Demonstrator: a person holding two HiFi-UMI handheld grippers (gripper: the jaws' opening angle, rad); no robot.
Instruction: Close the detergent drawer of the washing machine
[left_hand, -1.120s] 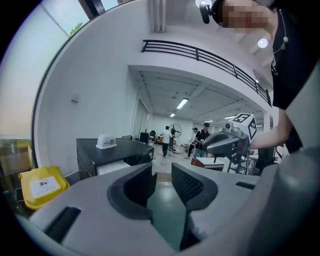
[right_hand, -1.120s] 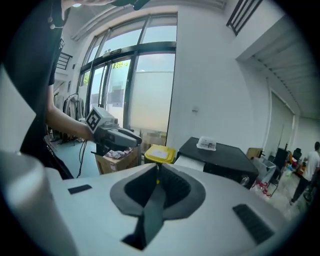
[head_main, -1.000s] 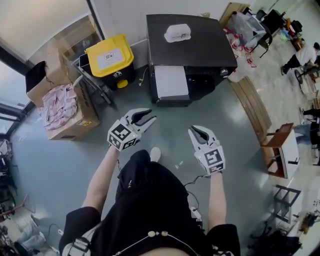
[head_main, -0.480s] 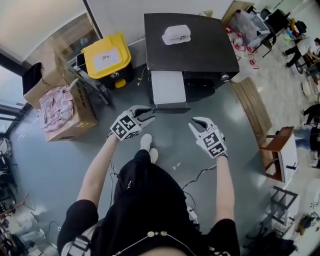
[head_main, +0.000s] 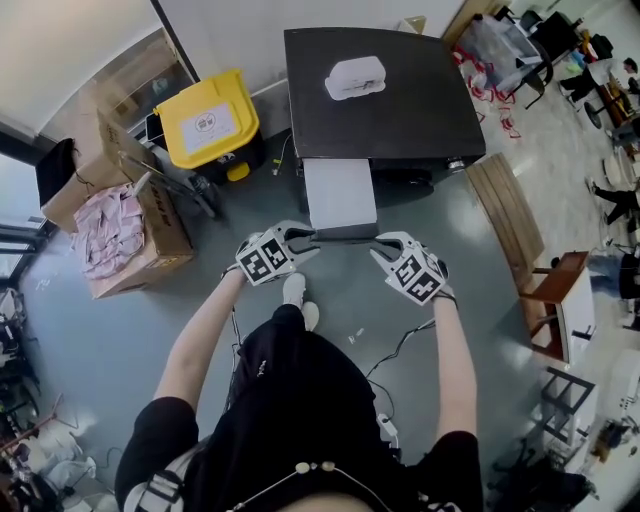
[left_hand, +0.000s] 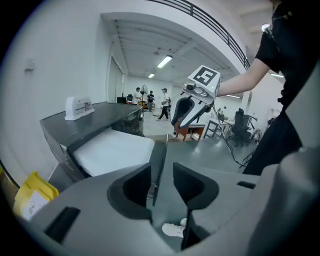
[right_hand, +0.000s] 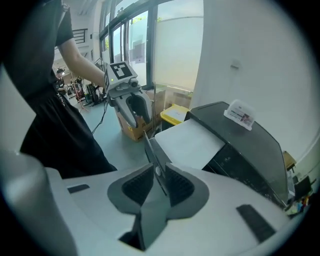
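Observation:
The dark washing machine (head_main: 385, 90) stands ahead of me with its white detergent drawer (head_main: 340, 195) pulled out toward me. My left gripper (head_main: 305, 240) is at the left end of the drawer's grey front panel (head_main: 345, 235), and my right gripper (head_main: 383, 248) is at its right end. In the left gripper view the panel's edge (left_hand: 159, 160) stands between the jaws of the left gripper (left_hand: 161, 182), which are opening, with a gap on both sides. In the right gripper view the panel (right_hand: 156, 155) runs between the opening jaws of the right gripper (right_hand: 159, 184), close to the pads but not pressed.
A white box (head_main: 354, 75) lies on the machine's top. A yellow-lidded bin (head_main: 210, 125) and a cardboard box with pink cloth (head_main: 120, 225) stand to the left. A wooden bench (head_main: 505, 215) and a stool (head_main: 560, 300) are on the right. My shoe (head_main: 293, 290) is below the drawer.
Both grippers have moved away from my body and down to the ends of the drawer's front panel, and their jaws stand wider than before.

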